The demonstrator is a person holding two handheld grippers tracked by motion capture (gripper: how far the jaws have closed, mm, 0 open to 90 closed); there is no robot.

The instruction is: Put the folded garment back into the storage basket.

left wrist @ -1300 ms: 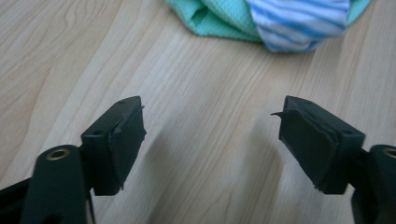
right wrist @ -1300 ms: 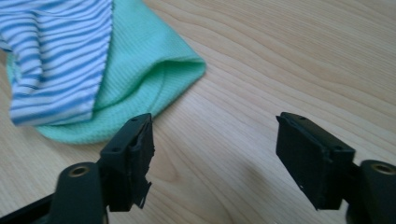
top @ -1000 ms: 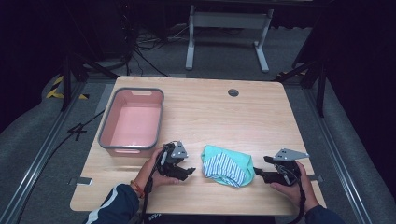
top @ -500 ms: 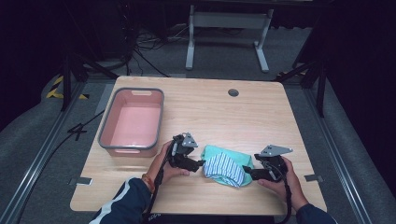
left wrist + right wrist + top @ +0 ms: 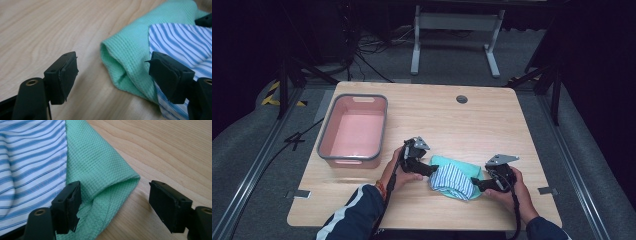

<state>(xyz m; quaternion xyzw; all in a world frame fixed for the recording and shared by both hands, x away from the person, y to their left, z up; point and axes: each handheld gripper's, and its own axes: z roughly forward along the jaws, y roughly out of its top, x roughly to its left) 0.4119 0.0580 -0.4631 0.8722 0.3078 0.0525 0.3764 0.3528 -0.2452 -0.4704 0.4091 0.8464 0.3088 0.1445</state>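
Left tool (image 5: 432, 170) and right tool (image 5: 476, 186), both open, flank folded cloths (image 5: 455, 178) at lower centre of tabletop (image 5: 492, 125); pink bin (image 5: 354, 130) at left, unobstructing.

The left gripper (image 5: 428, 170) and right gripper (image 5: 477, 187) are black, each topped by a grey three-cornered plate with a black cable trailing back. Their blocky black jaws carry worn rubber pads, small screw holes and a brass-ringed hole. The left sleeve (image 5: 349, 216) is navy with white stripes; an orange band circles that wrist.
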